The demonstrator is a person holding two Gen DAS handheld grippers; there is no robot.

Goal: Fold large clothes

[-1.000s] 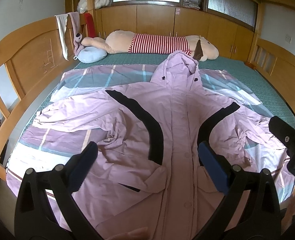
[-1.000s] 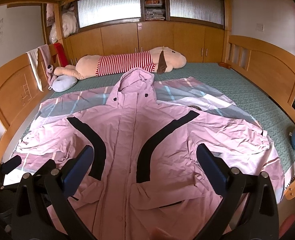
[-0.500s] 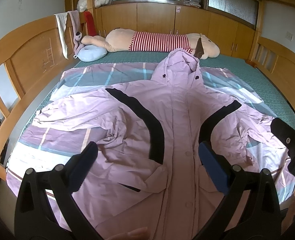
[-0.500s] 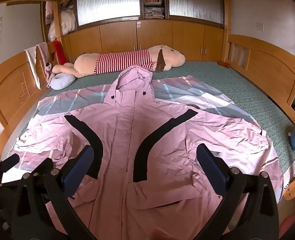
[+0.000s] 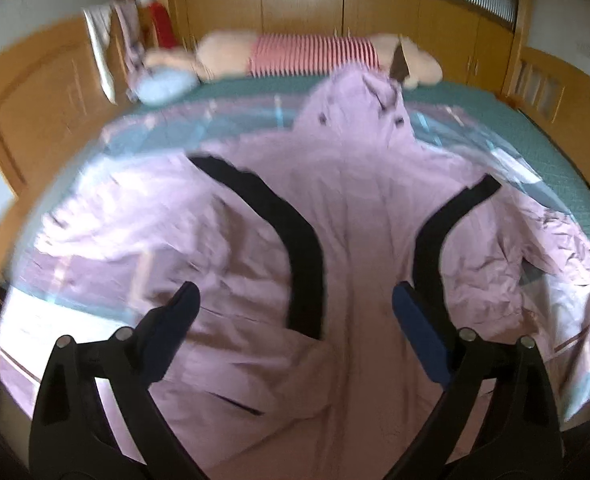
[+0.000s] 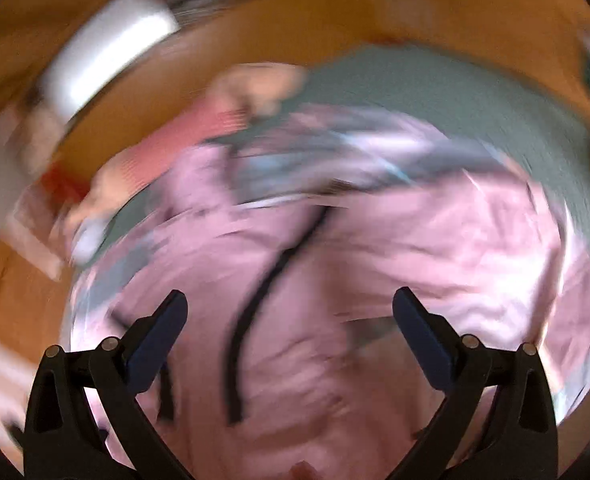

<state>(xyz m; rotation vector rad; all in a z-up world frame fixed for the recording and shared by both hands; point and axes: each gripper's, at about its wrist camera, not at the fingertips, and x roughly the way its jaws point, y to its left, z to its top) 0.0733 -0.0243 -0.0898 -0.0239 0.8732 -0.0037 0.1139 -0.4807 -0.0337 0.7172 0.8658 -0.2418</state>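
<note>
Large pale-pink hooded jacket with curved black stripes [image 5: 347,240] lies spread face-up on the bed [image 5: 535,136], over a pink-and-grey checked sheet [image 5: 167,136]. Hood points toward the headboard end, hem toward the cameras. Both sleeves out to the sides, crumpled but not folded in. Front placket runs straight up the middle.

Left hand-held gripper [image 5: 295,304]: jaws wide apart, nothing between them, hanging above the lower front of the jacket. Cannot tell whether any pad touches cloth; it looks clear of it.

Right hand-held gripper [image 6: 289,306]: jaws also wide apart, empty. This view is heavily smeared and tilted, so detail is poor. The jacket [image 6: 375,248] fills the view, with the sleeve on that side ahead of the fingers.

Background: long plush toy in a red-and-white striped shirt [image 5: 315,54] lies across the far end of the green mattress cover, near the hood but apart from it. Small light-blue cushion [image 5: 163,86] beside it. Wooden bed rails [image 5: 35,92] on both sides.

Progress, as judged: no fold made. Garment is laid out and roughly flat, which is the preparation stage only. Left to do: bring each sleeve across the body, fold the sides in, tuck or fold the hood, then fold hem upward. Neither gripper has a hold on the fabric, so the first grasp is not yet made.
</note>
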